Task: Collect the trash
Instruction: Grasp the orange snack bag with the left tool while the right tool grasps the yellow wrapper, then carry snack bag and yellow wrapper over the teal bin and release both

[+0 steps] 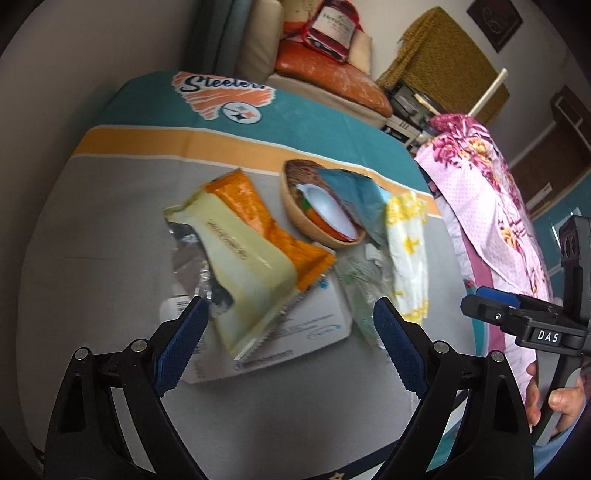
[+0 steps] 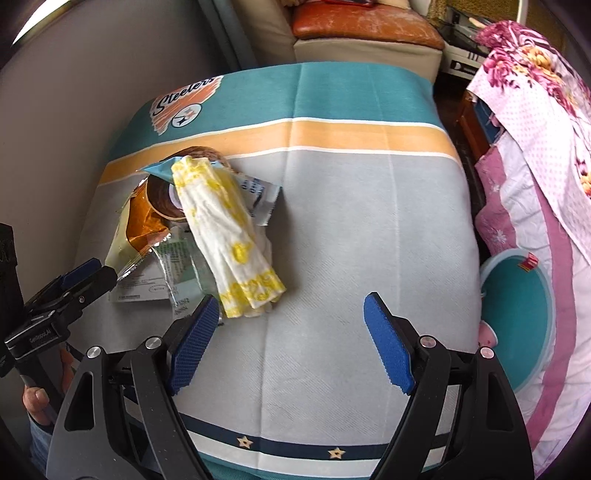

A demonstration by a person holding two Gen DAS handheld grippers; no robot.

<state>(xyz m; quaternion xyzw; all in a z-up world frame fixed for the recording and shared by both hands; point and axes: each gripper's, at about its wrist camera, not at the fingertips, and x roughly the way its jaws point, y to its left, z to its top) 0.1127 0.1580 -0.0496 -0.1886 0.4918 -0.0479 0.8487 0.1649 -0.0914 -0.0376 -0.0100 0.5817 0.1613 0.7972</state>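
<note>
A pile of trash lies on the cloth-covered table (image 2: 332, 221): a yellow-and-orange wrapper (image 1: 251, 251), a flat white paper (image 1: 317, 332), a clear plastic wrapper (image 1: 362, 288), a blue wrapper (image 1: 354, 192) and a yellow-flowered napkin (image 1: 406, 251). A wooden bowl (image 1: 295, 210) behind them holds a white cup. My left gripper (image 1: 290, 314) hangs open above the wrapper and paper, touching nothing. My right gripper (image 2: 291, 306) is open over bare cloth, just right of the napkin (image 2: 225, 229). Each gripper shows at the edge of the other's view, the left gripper (image 2: 88, 273) and the right gripper (image 1: 491, 302).
A round teal basin (image 2: 517, 314) with a small red scrap in it sits beside the table's right edge. Pink flowered cloth (image 2: 535, 110) drapes over something at the right. A sofa with an orange cushion (image 2: 365, 22) stands behind the table. Grey wall runs along the left.
</note>
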